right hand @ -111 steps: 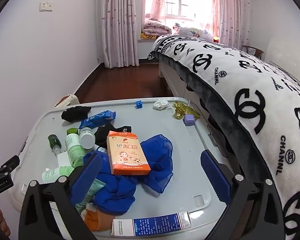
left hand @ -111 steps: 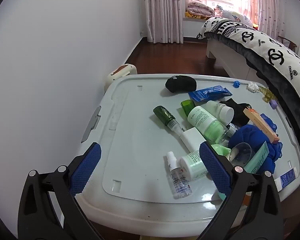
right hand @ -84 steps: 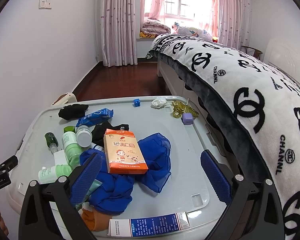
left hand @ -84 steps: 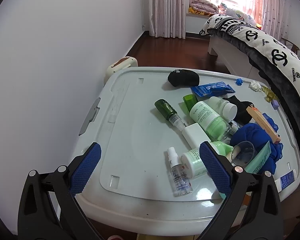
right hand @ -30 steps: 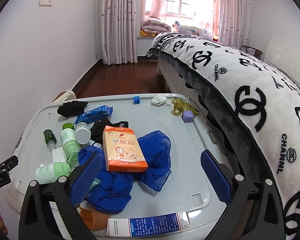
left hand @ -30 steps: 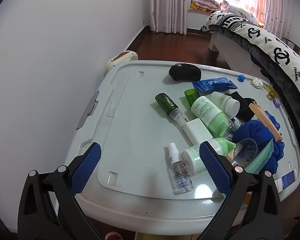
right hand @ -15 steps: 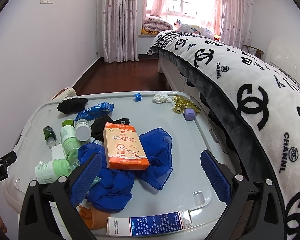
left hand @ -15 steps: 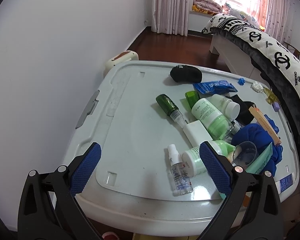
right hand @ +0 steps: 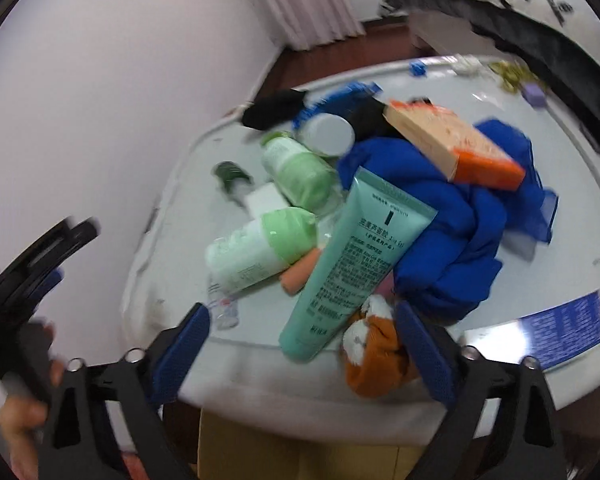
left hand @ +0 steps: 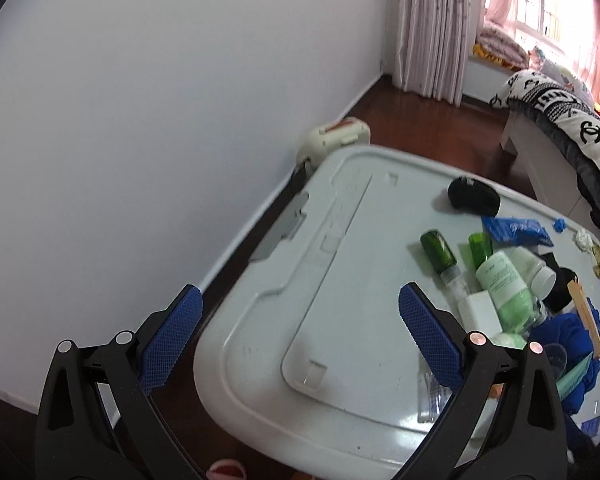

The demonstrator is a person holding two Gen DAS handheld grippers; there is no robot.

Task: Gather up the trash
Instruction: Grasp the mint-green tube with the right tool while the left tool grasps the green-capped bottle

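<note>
Left gripper [left hand: 298, 326] hung over the near-left corner of the white bin lid [left hand: 340, 280] serving as the counter; fingers spread wide, nothing between them. Right gripper [right hand: 302, 340] was low at the near edge of the same lid, fingers likewise spread and empty, framing the base of a teal tube [right hand: 356, 264] that lay propped on the pile with its crimped end pointing away.

Clutter sat on the lid's right half. Beside the tube on the left: a pale green bottle [right hand: 256, 248] on its side, a second green bottle [right hand: 300, 172] behind it, a white-capped jar [right hand: 328, 134] further back. A blue cloth [right hand: 452, 216] was heaped right of the tube, with an orange box [right hand: 452, 144] lying tilted on top. An orange plush toy [right hand: 374, 354] rested at the lid's near edge, just inside the right finger [right hand: 424, 356]. A blue-and-white carton [right hand: 560, 324] lay flat at the near right.

Crumpled white paper [left hand: 583, 237] (probable trash; small in both views) sat at the far right edge, near a small blue clip [left hand: 559, 224]. Well apart from both grippers. Right wrist view motion-blurred.
</note>
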